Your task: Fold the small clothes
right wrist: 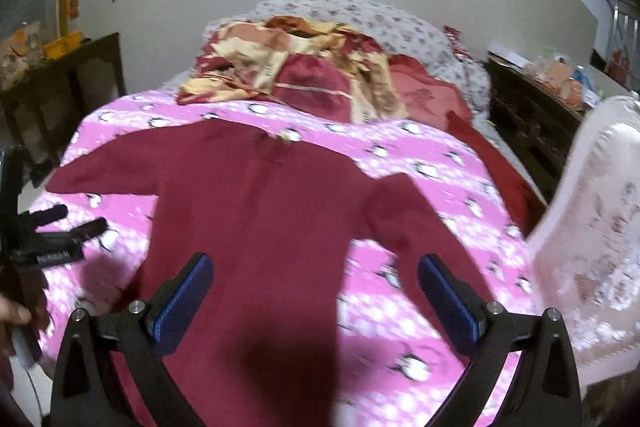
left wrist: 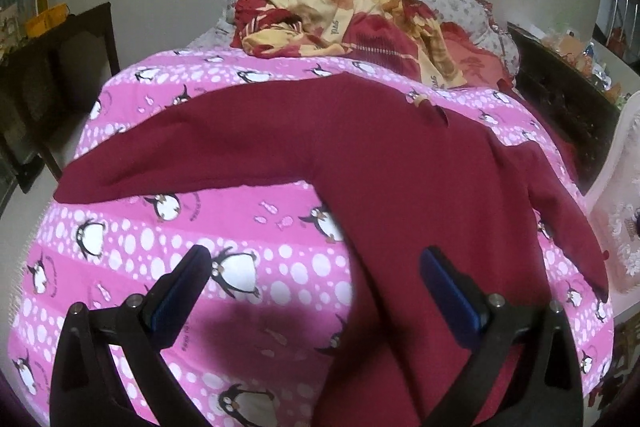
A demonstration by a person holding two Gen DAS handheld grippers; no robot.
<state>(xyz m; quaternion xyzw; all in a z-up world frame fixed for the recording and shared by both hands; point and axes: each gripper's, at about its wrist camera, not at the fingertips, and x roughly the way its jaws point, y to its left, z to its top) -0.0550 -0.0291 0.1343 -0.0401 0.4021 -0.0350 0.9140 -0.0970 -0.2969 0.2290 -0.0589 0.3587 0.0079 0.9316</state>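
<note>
A dark red long-sleeved top (left wrist: pixel 392 163) lies spread flat on the pink penguin bedspread (left wrist: pixel 132 243), sleeves out to both sides; it also shows in the right wrist view (right wrist: pixel 260 211). My left gripper (left wrist: pixel 316 267) is open and empty, above the bedspread at the top's left side, below its left sleeve. My right gripper (right wrist: pixel 316 271) is open and empty above the top's lower body. The left gripper (right wrist: pixel 80 221) shows at the left edge of the right wrist view, near the left sleeve.
A crumpled red and yellow quilt (right wrist: pixel 304 75) and a floral pillow (right wrist: pixel 360 19) lie at the bed's head. Dark cabinets stand on the left (right wrist: pixel 60 95) and on the right (right wrist: pixel 532 115). A pale pink lacy cushion (right wrist: pixel 592 227) sits at the bed's right edge.
</note>
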